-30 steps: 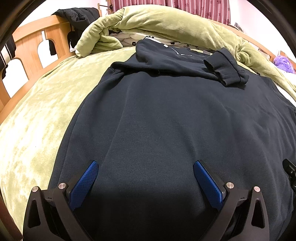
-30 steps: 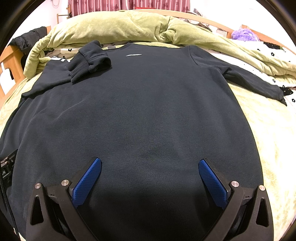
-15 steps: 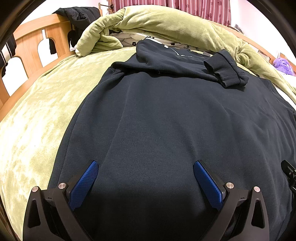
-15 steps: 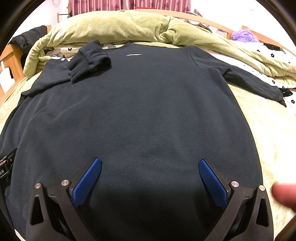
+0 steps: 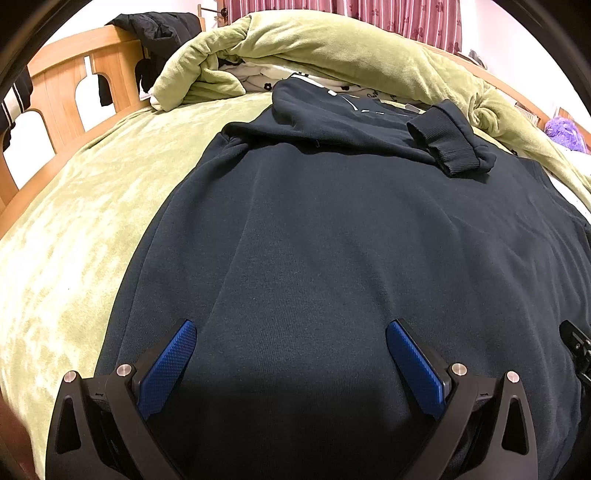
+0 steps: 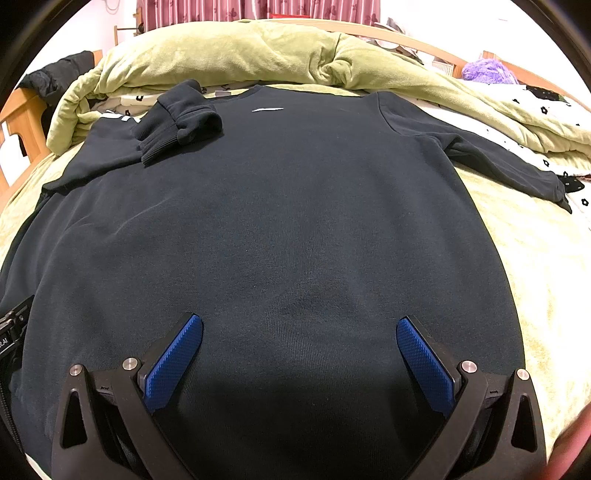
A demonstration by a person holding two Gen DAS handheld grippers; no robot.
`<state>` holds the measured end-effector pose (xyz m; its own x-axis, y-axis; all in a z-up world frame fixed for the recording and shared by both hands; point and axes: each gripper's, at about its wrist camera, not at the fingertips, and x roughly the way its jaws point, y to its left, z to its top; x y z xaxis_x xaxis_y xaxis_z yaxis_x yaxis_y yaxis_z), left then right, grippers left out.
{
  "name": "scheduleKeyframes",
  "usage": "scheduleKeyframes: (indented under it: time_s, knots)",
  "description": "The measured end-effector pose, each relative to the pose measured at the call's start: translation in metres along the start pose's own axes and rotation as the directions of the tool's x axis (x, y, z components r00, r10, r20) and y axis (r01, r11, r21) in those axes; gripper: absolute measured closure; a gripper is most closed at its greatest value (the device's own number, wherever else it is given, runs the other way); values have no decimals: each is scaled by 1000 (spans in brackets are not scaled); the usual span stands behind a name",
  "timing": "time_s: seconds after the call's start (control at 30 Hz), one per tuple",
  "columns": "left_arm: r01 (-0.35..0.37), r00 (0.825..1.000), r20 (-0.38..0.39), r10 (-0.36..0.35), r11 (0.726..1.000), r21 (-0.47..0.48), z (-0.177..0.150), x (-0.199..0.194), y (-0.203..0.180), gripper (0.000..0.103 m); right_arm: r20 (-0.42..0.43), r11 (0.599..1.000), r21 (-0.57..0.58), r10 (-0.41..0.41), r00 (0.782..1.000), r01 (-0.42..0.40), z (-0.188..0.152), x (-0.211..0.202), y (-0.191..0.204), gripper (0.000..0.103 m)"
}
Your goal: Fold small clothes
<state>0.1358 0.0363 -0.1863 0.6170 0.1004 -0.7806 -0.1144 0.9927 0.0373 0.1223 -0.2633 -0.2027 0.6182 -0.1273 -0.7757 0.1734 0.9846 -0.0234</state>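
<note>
A dark navy sweatshirt lies flat on a green bed cover, its collar at the far end. Its left sleeve is folded in across the chest, cuff up. The right sleeve stretches out to the right. My left gripper hovers open over the lower left part of the body. Over the lower middle of the body, my right gripper is open too. Neither holds anything.
A rumpled green duvet is heaped behind the sweatshirt. A wooden bed rail with black clothing runs along the left. A purple fluffy thing sits far right. A blurred hand shows at the lower right edge.
Both grippers have drifted slightly; the sweatshirt has not moved. A blurred hand stays near the right view's lower right edge.
</note>
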Motion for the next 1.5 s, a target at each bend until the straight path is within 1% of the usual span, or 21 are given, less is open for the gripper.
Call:
scheduleKeyframes:
  time_s: [0.93,1.23,1.5]
  knots:
    - [2,1000,-2,-2,1000,-2,0,0,-1,0,0,1000,-4,-5,1000,5,-1,0,1,0]
    - [-12,1000,2,12,1000,7,2,0,-2,0,1,1000,-7,-9,1000,9,-1,0,2,0]
    - [-9,1000,2,9,1000,5,1,0,-2,0,2,1000,-7,-9,1000,9,-2,0,1,0]
